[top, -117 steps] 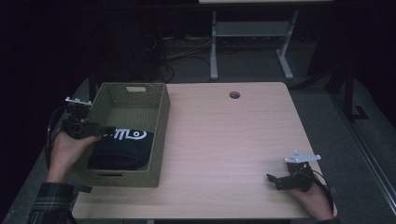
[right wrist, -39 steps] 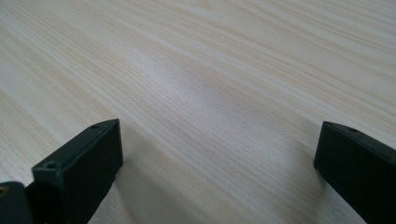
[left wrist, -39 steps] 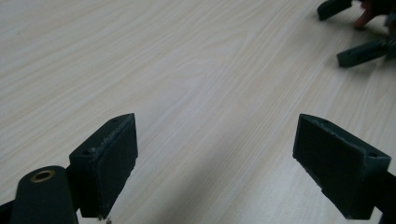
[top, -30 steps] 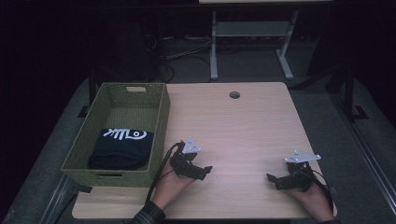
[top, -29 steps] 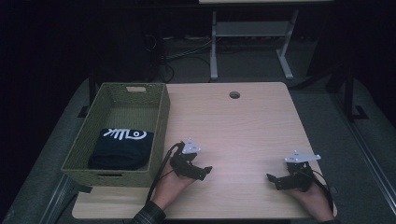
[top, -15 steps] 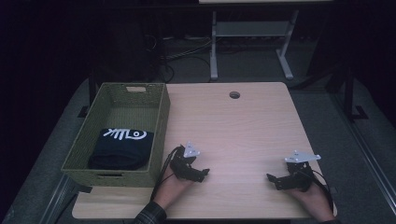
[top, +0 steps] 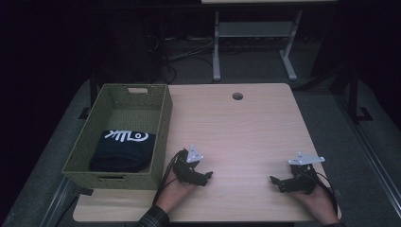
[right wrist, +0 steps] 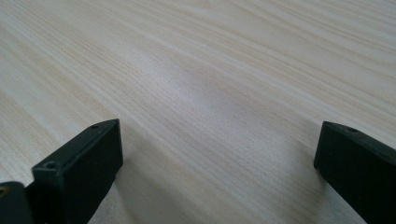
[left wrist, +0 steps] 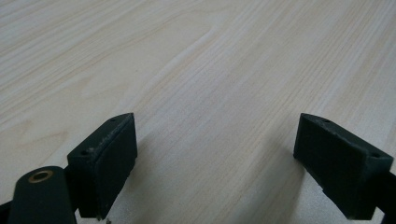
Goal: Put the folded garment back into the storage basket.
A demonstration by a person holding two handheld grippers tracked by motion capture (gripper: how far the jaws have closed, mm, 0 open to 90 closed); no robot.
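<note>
Olive-green woven rectangular basket (top: 163, 124) at counter's left edge; folded black cloth with white lettering (top: 122, 150) lies inside, toward near end. Left claw (top: 207, 177) rests on pale wooden counter (top: 246, 127) just right of basket, jaws spread wide, empty. Right claw (top: 275, 182) near counter's front right, jaws likewise apart, empty.

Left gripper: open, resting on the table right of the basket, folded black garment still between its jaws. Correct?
Not quite. The left gripper is open with nothing between its jaws, per the left gripper view. The high view shows the folded black garment lying in the basket. Rest holds.
</note>
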